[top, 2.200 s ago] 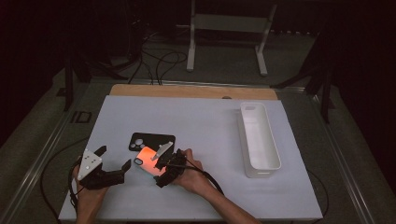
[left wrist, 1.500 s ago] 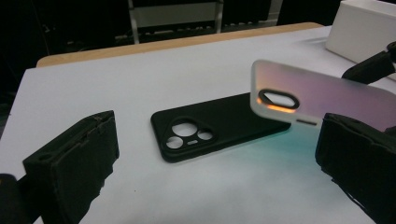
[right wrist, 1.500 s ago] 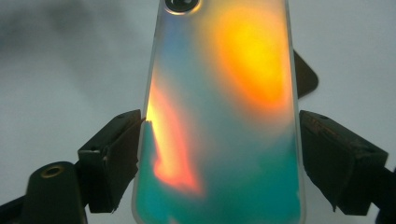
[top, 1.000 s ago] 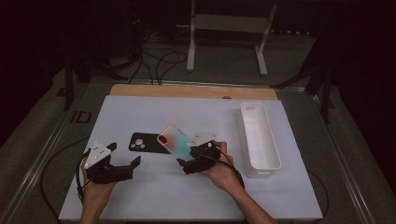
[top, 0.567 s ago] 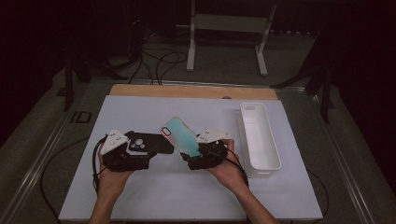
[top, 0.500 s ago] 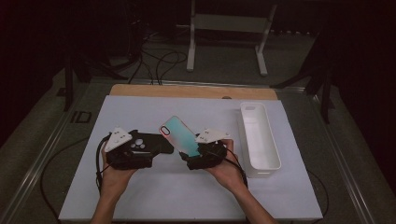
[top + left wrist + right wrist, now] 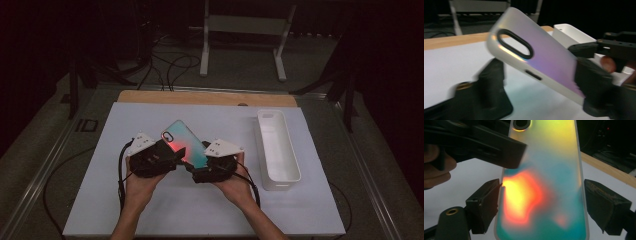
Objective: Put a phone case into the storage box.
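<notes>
No legible text, label, brand, number or sign in any view. Phone case point(image 7: 184, 146): iridescent back, no print readable. White tray point(image 7: 278, 150): unmarked. Desk point(image 7: 150, 210): plain white sheet, no markings. Gripper bodies: no readable lettering.

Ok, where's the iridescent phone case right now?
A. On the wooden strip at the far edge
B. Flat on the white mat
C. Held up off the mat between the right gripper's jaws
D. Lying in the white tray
C: the right gripper view shows the iridescent phone case between the jaws of the right gripper, and the high view shows it tilted up above the white mat, apart from the white tray.
</notes>
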The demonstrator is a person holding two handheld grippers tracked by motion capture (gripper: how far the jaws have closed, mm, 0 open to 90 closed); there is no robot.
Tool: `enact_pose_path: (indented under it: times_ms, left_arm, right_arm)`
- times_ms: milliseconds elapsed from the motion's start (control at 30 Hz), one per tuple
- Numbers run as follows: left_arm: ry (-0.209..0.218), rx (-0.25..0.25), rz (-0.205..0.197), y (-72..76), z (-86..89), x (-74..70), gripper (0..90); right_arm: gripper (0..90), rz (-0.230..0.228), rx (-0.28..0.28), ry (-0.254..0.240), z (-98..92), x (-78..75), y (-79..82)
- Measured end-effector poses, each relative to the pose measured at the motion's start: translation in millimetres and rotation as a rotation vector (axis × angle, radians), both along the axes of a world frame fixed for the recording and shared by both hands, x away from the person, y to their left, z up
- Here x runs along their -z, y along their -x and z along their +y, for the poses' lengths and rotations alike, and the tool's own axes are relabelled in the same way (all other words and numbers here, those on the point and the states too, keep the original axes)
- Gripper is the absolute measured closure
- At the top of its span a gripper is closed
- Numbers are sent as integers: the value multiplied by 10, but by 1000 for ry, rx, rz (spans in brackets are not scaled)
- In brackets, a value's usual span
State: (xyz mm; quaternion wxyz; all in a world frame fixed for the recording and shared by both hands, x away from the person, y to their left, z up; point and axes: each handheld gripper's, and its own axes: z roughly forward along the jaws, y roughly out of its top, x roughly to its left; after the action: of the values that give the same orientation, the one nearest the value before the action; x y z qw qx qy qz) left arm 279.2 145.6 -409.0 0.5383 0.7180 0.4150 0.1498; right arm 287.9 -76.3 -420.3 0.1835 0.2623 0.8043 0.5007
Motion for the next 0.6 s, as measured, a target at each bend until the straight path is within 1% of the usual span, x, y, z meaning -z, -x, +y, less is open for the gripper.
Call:
enact_pose_path:
  times_ms: [67,100,167,233,300,400,467,500,567,600]
  left_arm:
    - [30,29,3,8,-4,2,514]
    - [34,37,-4,15,-10,0,569]
    - [46,49,-13,33,-27,-9,654]
    - [51,52,-15,44,-45,-19,712]
    - [50,57,-19,51,-59,-23,749]
    - [45,61,-8,44,-83,-6,752]
    - [35,66,-3,42,-108,11,757]
    - [31,73,3,38,-123,20,762]
    - [22,79,-1,39,-163,35,791]
    - [15,69,-4,40,-177,35,805]
  right_arm:
    - [168,-18,8,13,29,17,15]
    - [169,-19,16,17,43,27,24]
    - [169,-17,24,16,69,52,29]
    - [169,-7,38,12,94,74,30]
    - [169,-3,51,4,115,92,34]
    - [169,-4,65,-17,144,100,49]
    - [169,-7,67,-33,163,99,62]
    - [169,-10,62,-35,169,99,65]
    - [169,-13,55,-48,194,99,88]
    - [168,-13,46,-47,210,99,98]
